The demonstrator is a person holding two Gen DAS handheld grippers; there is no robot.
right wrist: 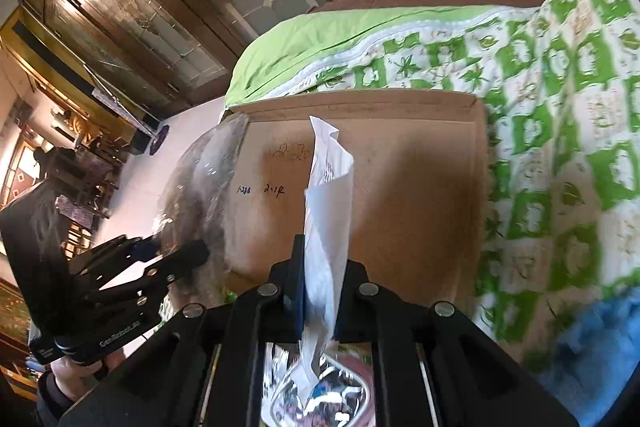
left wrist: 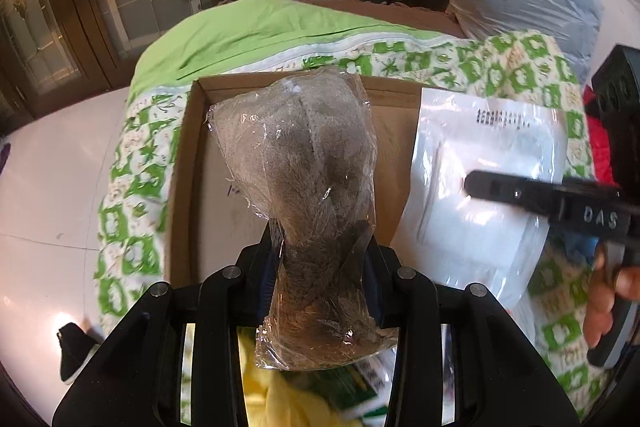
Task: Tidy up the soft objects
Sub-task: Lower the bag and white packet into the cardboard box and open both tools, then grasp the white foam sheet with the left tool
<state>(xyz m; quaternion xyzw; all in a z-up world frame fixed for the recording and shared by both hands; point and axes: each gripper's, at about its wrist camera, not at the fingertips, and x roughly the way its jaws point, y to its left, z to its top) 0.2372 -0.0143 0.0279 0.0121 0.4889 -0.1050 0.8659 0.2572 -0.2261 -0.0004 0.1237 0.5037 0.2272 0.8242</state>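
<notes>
The furry toy in clear wrap (left wrist: 308, 195) is squeezed by the left gripper (left wrist: 320, 263) over the cardboard box (left wrist: 188, 163) on the bed (left wrist: 132, 155). It looks soft, light and slippery. The right gripper (right wrist: 316, 291) pinches a thin white bag (right wrist: 326, 203) there.

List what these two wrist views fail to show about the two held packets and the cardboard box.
- Grey furry item, left wrist view: crinkled clear wrap glares over it; what it is cannot be told.
- White packet, left wrist view: printed label too blurred to read; contents hidden.
- Cardboard box, right wrist view: near edge hidden behind the right gripper; handwriting illegible.
- Left gripper: fingers mostly covered by wrap.
</notes>
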